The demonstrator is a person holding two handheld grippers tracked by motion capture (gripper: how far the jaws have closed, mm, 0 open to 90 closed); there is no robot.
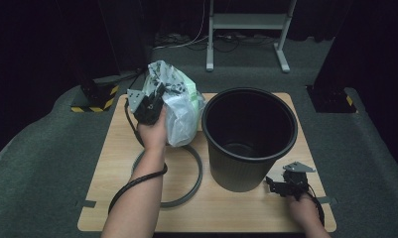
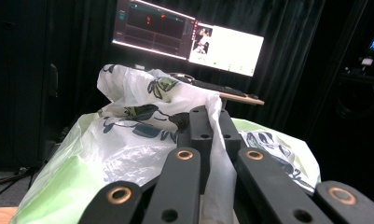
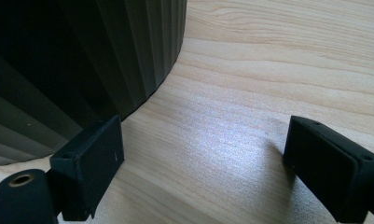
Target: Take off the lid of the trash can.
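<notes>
The left gripper (image 1: pixel 148 106) is clamping its jaws on the bag (image 1: pixel 179 106), upper left of centre, beside the bin (image 1: pixel 249 144). The right gripper (image 1: pixel 287 184), jaws gaping empty, is resting lower right on the table (image 1: pixel 236 210).

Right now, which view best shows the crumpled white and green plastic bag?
The high view: the whole crumpled white and green plastic bag hangs beside the black ribbed bin. The left gripper view shows only a close-up of it pinched in the left gripper.

The black bin (image 1: pixel 249 136) stands mouth open beside the plastic bag (image 1: pixel 179 111); the grey ring (image 1: pixel 194 181) lies before it, with bare table (image 1: pixel 246 213) along the near edge.
</notes>
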